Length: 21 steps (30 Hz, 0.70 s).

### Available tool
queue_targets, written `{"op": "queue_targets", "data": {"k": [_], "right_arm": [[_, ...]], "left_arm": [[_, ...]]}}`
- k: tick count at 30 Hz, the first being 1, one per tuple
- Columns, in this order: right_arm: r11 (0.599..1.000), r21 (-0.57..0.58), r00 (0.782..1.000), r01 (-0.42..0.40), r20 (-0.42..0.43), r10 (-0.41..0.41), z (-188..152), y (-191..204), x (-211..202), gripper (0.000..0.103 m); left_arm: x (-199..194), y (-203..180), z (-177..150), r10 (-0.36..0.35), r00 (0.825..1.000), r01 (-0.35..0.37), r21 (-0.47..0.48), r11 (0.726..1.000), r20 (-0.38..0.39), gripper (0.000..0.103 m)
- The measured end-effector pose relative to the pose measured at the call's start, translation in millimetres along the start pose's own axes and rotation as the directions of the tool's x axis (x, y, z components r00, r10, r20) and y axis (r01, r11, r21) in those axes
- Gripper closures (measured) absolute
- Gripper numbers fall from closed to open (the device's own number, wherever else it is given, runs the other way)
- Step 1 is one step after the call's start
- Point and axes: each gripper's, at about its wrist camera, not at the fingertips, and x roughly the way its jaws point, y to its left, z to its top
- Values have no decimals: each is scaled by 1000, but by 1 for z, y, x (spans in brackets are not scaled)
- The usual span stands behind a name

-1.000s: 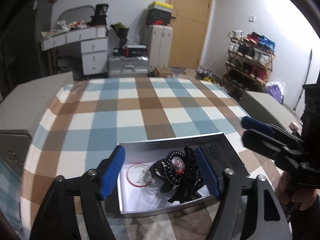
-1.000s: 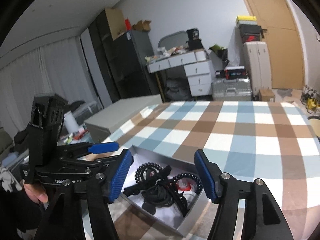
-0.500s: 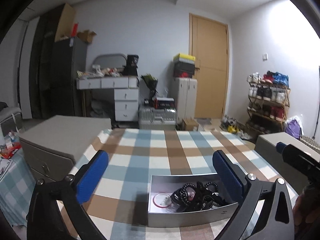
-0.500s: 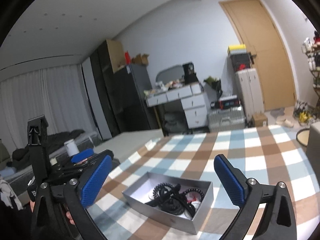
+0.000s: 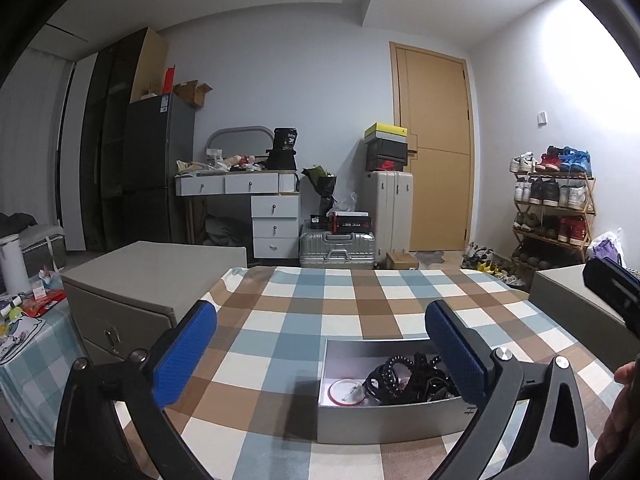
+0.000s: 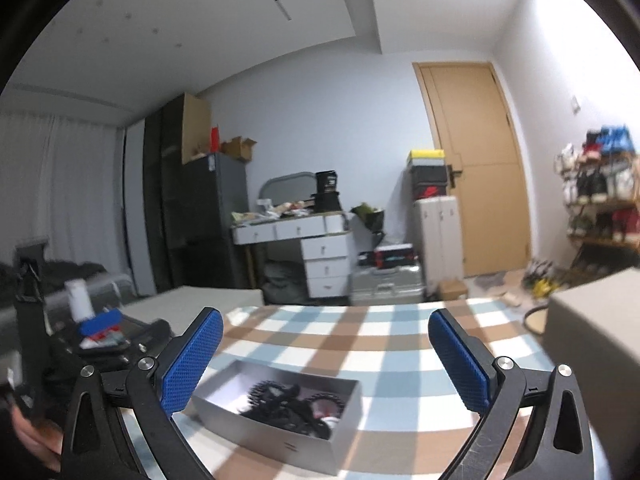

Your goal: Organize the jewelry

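A silver open box sits on the checked tablecloth. It holds a tangle of black beaded bracelets and hair clips and a round red-rimmed badge. My left gripper is open and empty, held back from the box at its near side. My right gripper is open and empty, above and behind the same box with the black jewelry inside. The right gripper also shows at the right edge of the left wrist view.
Grey cabinets stand at the table's left and right. Behind are a white desk with drawers, suitcases, a shoe rack and a wooden door.
Both grippers have lifted and pulled back from the box, tilting up toward the room. Both sets of jaws have spread wider. The box and its contents have not moved.
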Motion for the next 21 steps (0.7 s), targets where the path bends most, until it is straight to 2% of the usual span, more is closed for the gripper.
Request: {"op": "queue_targets", "data": {"k": [9,13,16,21], "right_arm": [[995,-66,995,71,-69,-75,-26,-1,15,0],[991,-101,992,83,-85,-91,-34,2,19,0],[986,-138,984,94,-138,-113,-42,5,26,0],[991,-89,970,102,-211,-119,-46,-7,37,0]], "left_arm": [[6,1,-20,42,999,-42,17,999,3,1],[13,-2,-24,26,999,-26,28,999,-24,1],[18,-3,-24,4,998,-2,31,1000,-65,1],[22,-2,-24,-5,993,7,19,1000,-117,1]]}}
